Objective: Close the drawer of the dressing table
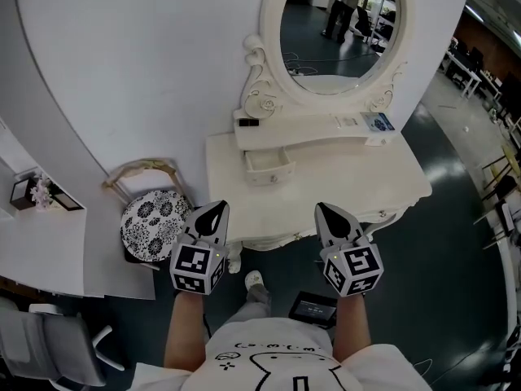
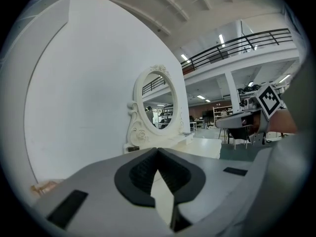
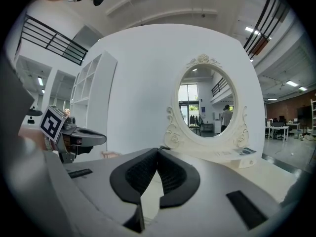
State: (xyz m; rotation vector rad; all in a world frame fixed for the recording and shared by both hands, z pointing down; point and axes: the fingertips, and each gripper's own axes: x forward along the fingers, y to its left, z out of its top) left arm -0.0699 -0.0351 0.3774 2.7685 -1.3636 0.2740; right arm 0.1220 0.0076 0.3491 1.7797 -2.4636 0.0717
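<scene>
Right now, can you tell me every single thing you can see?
Dressing table: one, cream, middle, against the curved white wall.
Mirror: one, oval, carved cream frame, at the table's back.
Drawer: one, cream, below the mirror shelf, pulled open.
Stool: one, black-and-white flowery seat, left of the table.
Side desk: one, white, far left.
Screen device: one, dark, on the floor by the person's feet.
Left gripper: one, grey and black, fingers together, short of the table.
Right gripper: one, same colours, fingers together, beside it.
</scene>
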